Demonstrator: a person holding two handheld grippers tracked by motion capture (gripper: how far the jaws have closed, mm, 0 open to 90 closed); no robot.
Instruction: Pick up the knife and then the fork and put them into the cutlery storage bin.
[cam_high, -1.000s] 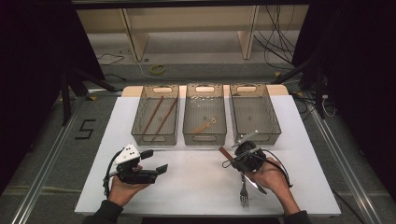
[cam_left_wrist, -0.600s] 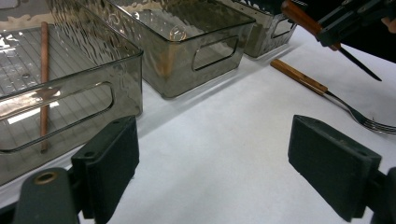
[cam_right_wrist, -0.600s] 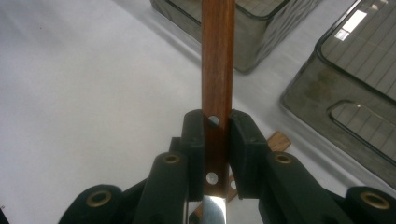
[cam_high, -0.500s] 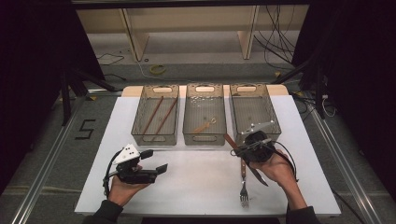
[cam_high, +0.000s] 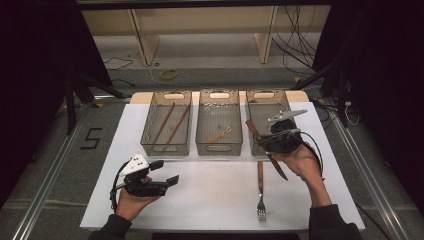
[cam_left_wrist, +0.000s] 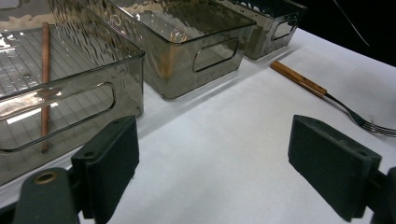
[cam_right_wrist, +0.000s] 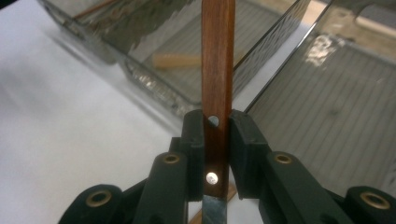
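Observation:
My right gripper (cam_high: 274, 141) is shut on a knife (cam_high: 252, 128) with a brown wooden handle and hangs over the front edge of the right-hand bin (cam_high: 264, 95). The handle points up and to the left, and the dark blade (cam_high: 278, 168) sticks out below toward the table. In the right gripper view the pads (cam_right_wrist: 242, 140) clamp the riveted handle (cam_right_wrist: 217, 70) of the knife, with my right gripper (cam_right_wrist: 217, 123) above the bins. A fork (cam_high: 260, 192) with a wooden handle lies on the white table. My left gripper (cam_high: 166, 171) rests open at the front left.
Three clear bins stand in a row at the back. The left bin (cam_high: 148, 125) holds two brown sticks (cam_high: 170, 125). The middle bin (cam_high: 201, 125) holds a pale wooden utensil (cam_high: 219, 135). In the left gripper view the fork (cam_left_wrist: 322, 91) lies beyond my open left gripper (cam_left_wrist: 217, 140).
My right gripper has lifted the knife off the table and carried it back toward the right-hand bin. The fork stays on the table. The left gripper has not moved.

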